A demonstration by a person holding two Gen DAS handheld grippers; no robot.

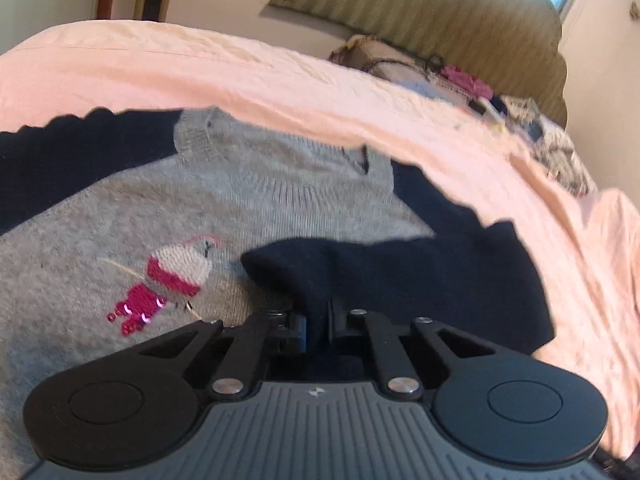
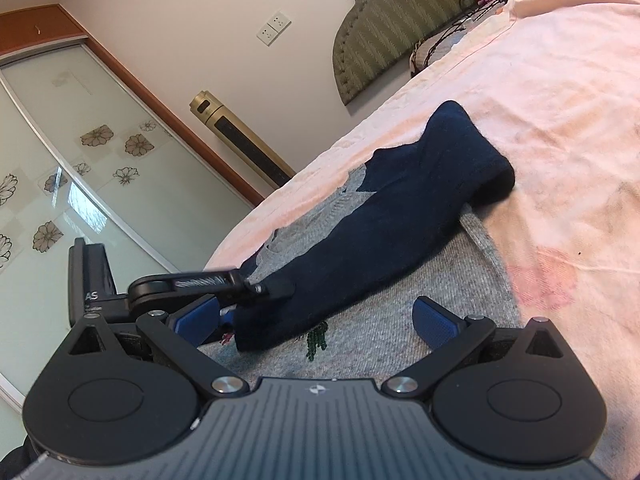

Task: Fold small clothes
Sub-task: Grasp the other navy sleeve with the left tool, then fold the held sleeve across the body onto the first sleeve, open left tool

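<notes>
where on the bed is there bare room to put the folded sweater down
Bare pink bedspread lies beyond the sweater's collar and beside the navy sleeve. It is crowded by the headboard, where a clothes pile sits.

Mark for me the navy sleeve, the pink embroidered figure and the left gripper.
navy sleeve (image 1: 400,272), left wrist view, on its folded-over middle.
pink embroidered figure (image 1: 172,280), left wrist view, on its body.
left gripper (image 1: 318,326), left wrist view, between fingertips.

We see a bed with a pale pink bedspread (image 1: 280,80). A grey sweater (image 1: 100,248) with navy sleeves lies flat at lower left; a jumbled clothes pile (image 1: 472,84) sits at upper right.
</notes>
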